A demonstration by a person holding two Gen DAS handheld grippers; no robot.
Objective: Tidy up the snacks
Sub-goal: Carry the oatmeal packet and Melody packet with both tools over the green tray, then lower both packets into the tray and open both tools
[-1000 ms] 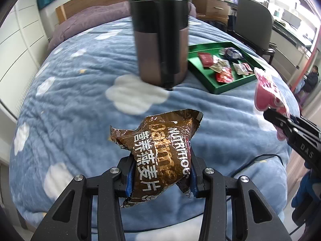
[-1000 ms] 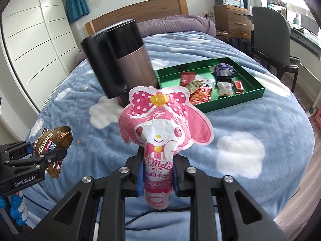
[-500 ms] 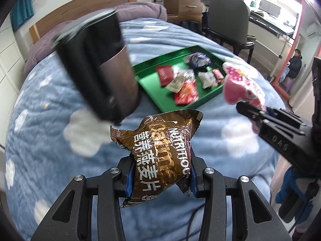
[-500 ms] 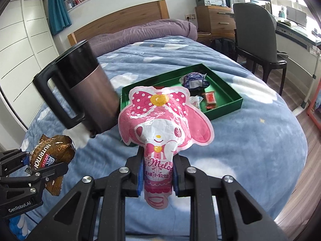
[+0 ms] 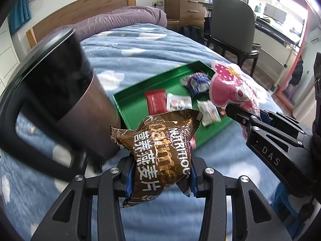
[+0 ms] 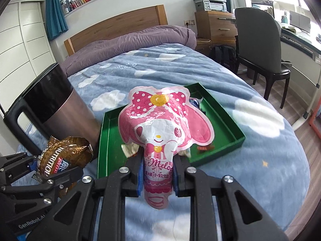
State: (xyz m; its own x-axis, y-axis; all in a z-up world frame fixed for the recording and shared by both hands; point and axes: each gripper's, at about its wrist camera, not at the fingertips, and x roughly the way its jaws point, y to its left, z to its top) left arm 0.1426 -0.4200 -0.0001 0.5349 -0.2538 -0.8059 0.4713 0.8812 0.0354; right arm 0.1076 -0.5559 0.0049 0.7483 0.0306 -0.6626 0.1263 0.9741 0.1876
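Left tongs (image 5: 159,177) gripping brown oatmeal packet (image 5: 160,152); right tongs (image 6: 157,175) gripping pink candy pouch (image 6: 163,124)

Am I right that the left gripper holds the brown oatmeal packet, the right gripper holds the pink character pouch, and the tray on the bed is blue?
Not quite: the tray is green, as the right wrist view shows. The rest holds: the left gripper is shut on the brown oatmeal packet, and the right gripper is shut on the pink character pouch.
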